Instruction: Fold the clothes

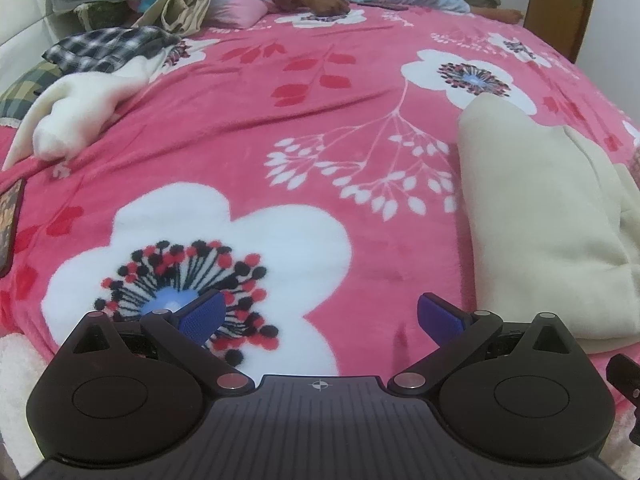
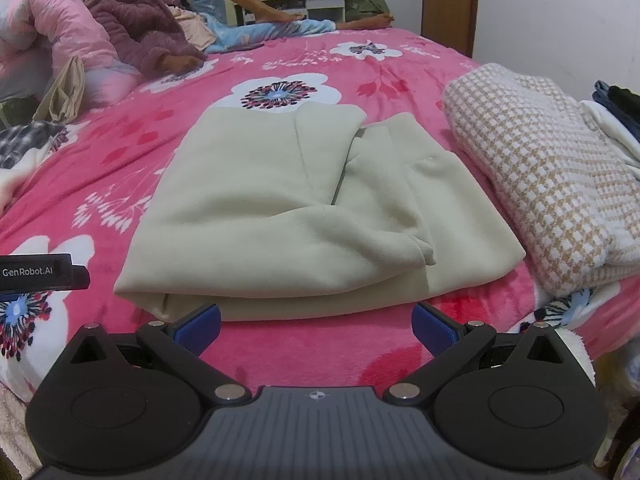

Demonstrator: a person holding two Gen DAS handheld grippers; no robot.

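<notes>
A cream fleece garment (image 2: 304, 204) lies folded on the pink floral blanket (image 2: 320, 356), straight ahead of my right gripper (image 2: 316, 326). That gripper is open and empty, its blue pads just short of the garment's near edge. In the left wrist view the same garment (image 1: 544, 224) lies at the right. My left gripper (image 1: 320, 316) is open and empty over the blanket (image 1: 280, 128), left of the garment.
A folded checked white-and-tan garment (image 2: 548, 176) lies right of the cream one, with dark clothes (image 2: 618, 100) behind it. Unfolded white (image 1: 76, 116) and plaid clothes (image 1: 108, 48) lie at the far left. People (image 2: 144, 28) sit at the back of the bed.
</notes>
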